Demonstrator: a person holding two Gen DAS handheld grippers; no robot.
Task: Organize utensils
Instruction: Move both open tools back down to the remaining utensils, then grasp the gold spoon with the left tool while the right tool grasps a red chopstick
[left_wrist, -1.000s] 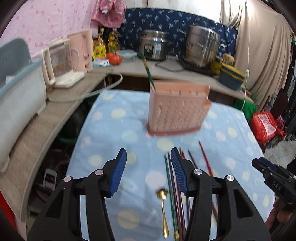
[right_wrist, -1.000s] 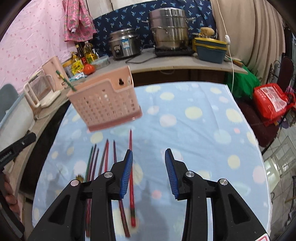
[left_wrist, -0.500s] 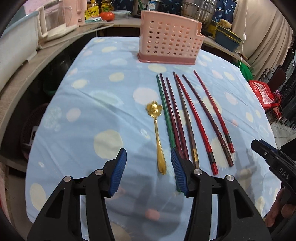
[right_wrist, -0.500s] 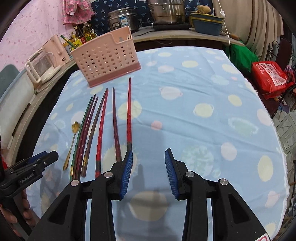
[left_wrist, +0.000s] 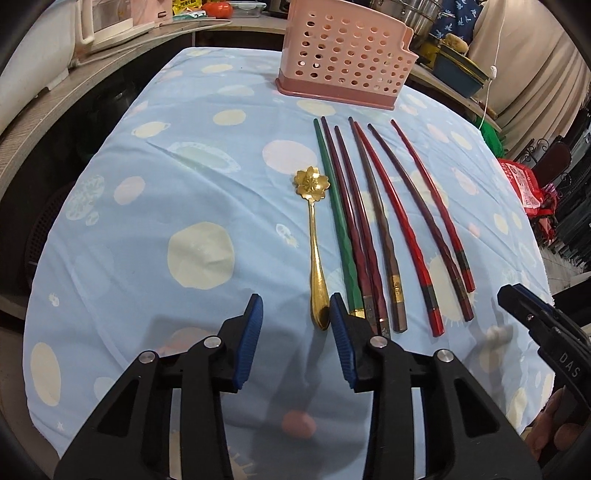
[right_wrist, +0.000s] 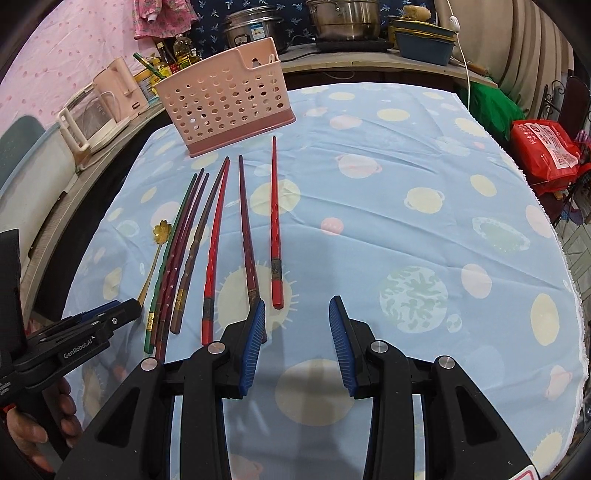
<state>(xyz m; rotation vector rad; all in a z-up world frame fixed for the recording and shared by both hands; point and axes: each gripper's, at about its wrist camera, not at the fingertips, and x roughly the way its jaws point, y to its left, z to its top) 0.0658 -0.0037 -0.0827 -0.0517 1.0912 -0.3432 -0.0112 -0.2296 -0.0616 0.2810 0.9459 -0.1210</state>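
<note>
Overhead, both hand-held grippers (left_wrist: 295, 317) (right_wrist: 297, 321) hang part-open and empty, the left's jaws just narrowed, above the blue planet-print tablecloth (right_wrist: 406, 177).

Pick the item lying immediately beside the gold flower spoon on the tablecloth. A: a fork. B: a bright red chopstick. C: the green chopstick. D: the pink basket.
C: the green chopstick runs right alongside the gold flower spoon, nearer than any other piece.

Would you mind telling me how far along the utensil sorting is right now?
Barely begun: one green chopstick stands in the pink holder. The left gripper has just been closing beside the gold spoon, nothing gripped; the right gripper is empty. Seven chopsticks remain on the table.
</note>
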